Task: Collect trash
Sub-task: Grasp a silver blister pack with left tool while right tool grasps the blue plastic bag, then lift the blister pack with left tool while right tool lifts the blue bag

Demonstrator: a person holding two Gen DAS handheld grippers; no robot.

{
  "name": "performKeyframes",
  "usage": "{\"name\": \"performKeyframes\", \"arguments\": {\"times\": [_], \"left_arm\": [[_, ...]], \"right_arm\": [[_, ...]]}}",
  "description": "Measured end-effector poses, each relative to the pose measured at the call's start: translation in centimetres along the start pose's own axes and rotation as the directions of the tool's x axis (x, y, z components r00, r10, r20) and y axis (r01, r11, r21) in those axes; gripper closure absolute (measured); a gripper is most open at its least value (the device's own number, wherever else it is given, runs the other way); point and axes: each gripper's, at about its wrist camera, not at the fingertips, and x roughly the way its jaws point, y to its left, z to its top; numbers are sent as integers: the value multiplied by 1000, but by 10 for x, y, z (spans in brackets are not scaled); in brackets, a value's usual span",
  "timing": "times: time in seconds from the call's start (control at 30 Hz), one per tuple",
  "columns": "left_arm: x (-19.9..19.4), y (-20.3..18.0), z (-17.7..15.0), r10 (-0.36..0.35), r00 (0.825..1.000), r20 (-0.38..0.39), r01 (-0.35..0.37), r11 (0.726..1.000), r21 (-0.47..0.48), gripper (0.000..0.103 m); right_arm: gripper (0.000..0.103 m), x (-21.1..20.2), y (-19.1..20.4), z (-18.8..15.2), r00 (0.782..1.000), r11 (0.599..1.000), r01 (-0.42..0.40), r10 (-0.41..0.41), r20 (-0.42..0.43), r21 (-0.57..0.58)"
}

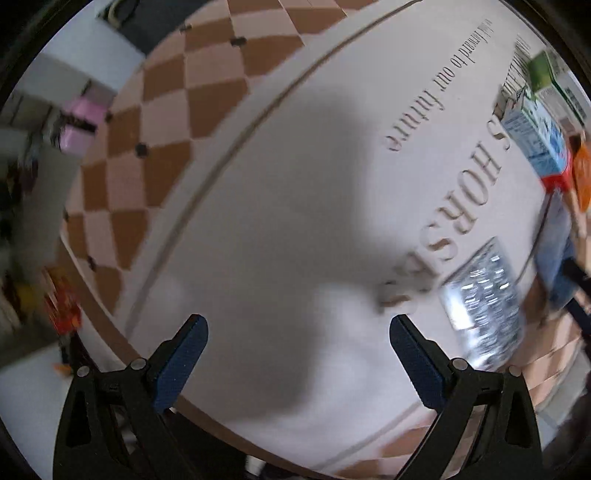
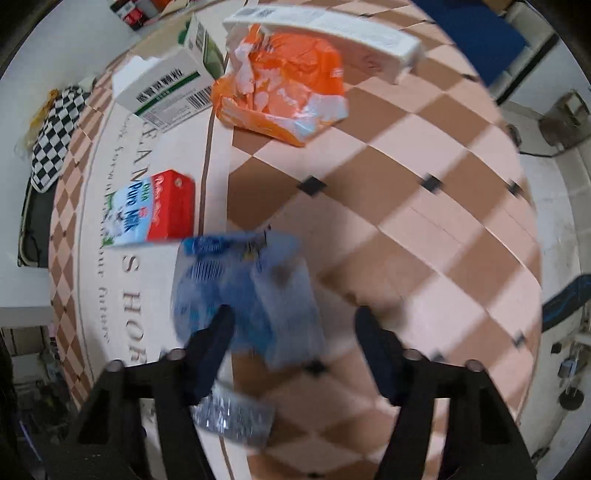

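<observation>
My right gripper (image 2: 294,312) points down over a blurred blue, see-through plastic wrapper (image 2: 243,288). The wrapper lies against the left finger and partly between the fingers. The right finger stands clear of it, so the jaws are open. A silver foil packet (image 2: 236,417) lies just below, and it also shows at the right in the left wrist view (image 1: 484,302). My left gripper (image 1: 297,320) hangs open over the bare white lettered centre of the tabletop (image 1: 295,184) with nothing between its fingers. A blue and red milk carton (image 2: 155,210) lies left of the wrapper.
Toward the far end lie an orange bag (image 2: 284,88), a white and green carton (image 2: 166,92) and a long white box (image 2: 325,26). The tabletop's border is brown and pink checks (image 2: 406,184). A checkered cloth (image 2: 51,136) and a pink box (image 1: 83,118) sit off the table.
</observation>
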Motion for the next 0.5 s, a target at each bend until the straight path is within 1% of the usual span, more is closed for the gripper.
{"name": "performKeyframes", "arguments": {"times": [0.03,0.07,0.1,0.17,0.23,0.3,0.37,0.4,0.43,0.47,0.5], "left_arm": [[2,-5,0,-38,999,-31,37,999,-30,3],[4,-10,0,-75,995,-62,72,996,-58,3],[5,-17,0,-128,988,-92,120,989,-88,3],[7,-31,-2,-198,971,-131,181,975,-132,3],[11,-51,-3,-269,949,-163,239,954,-182,3],[15,-66,-3,-296,938,-181,257,943,-210,3],[21,-83,-4,-291,936,-196,245,942,-231,4],[24,-89,-6,-276,940,-201,228,945,-234,6],[27,-94,-7,-246,947,-204,197,952,-236,13],[26,-98,-8,-207,959,-195,160,959,-232,15],[26,-100,-10,-175,966,-190,130,964,-231,17]], "right_arm": [[61,4,1,3,1000,1000,-1,1,-6,-14],[71,6,1,5,1000,999,1,-2,-3,-34],[80,3,-1,4,1000,999,-3,4,8,-47],[81,-5,-11,-1,1000,999,-2,4,29,-44],[81,-17,-31,-5,998,1000,6,-6,55,-1],[81,-27,-57,-7,997,999,13,-16,77,48],[81,-32,-75,-9,996,997,20,-26,83,79],[80,-33,-84,-10,996,995,20,-28,83,96],[80,-33,-92,-10,996,994,22,-31,83,109],[80,-33,-100,-12,996,992,23,-32,77,125],[80,-32,-108,-13,997,990,19,-30,73,139]]}}
